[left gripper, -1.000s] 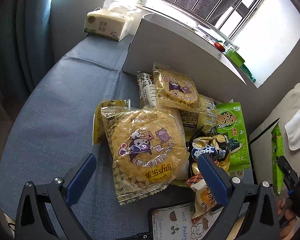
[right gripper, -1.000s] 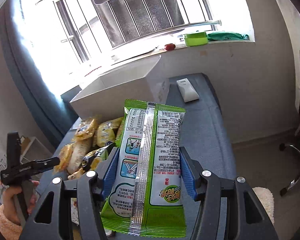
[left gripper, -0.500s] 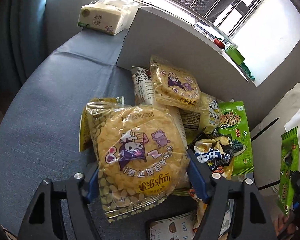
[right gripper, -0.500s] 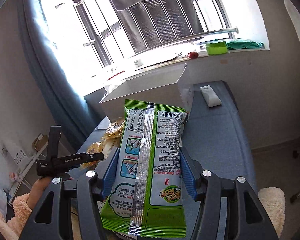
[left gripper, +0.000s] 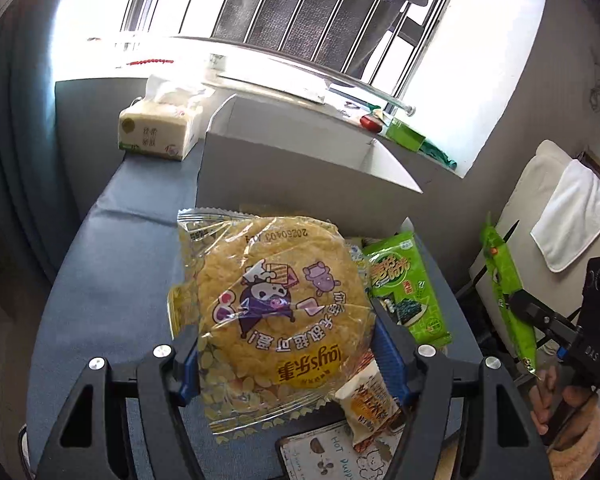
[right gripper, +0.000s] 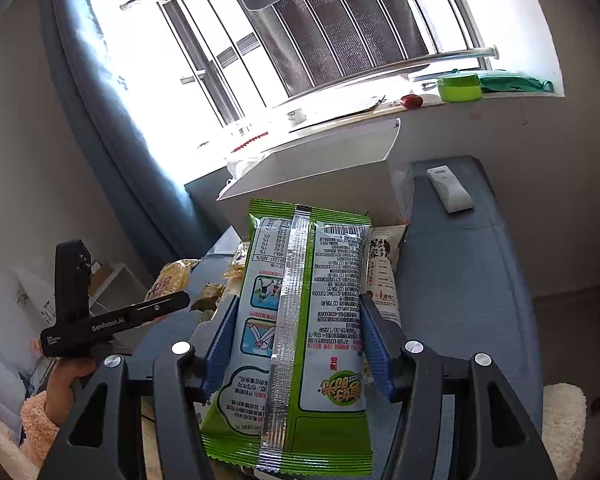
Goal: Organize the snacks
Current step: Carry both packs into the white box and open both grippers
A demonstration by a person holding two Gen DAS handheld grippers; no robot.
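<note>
Clamped in the left claw (left gripper: 286, 354), jaws closing: a clear yellow round-cracker pack (left gripper: 274, 312) printed with cartoon figures, lifted above the blue table (left gripper: 112, 280). Gripped by the right claw (right gripper: 296, 344): a green seaweed packet (right gripper: 300, 320), back seam up. Beyond, perhaps empty, a white box (left gripper: 284, 176).

Blue-grey padded bench (left gripper: 112, 264) below the window. At the far end, a tissue pack (left gripper: 156, 134); beside it, a white box (left gripper: 284, 176) standing open. In front of the box, snack packs in a heap, among them a green seaweed pack (left gripper: 408, 292). On the right side, near the box, a white remote (right gripper: 449, 189). At the near edge, a printed card (left gripper: 320, 452).
</note>
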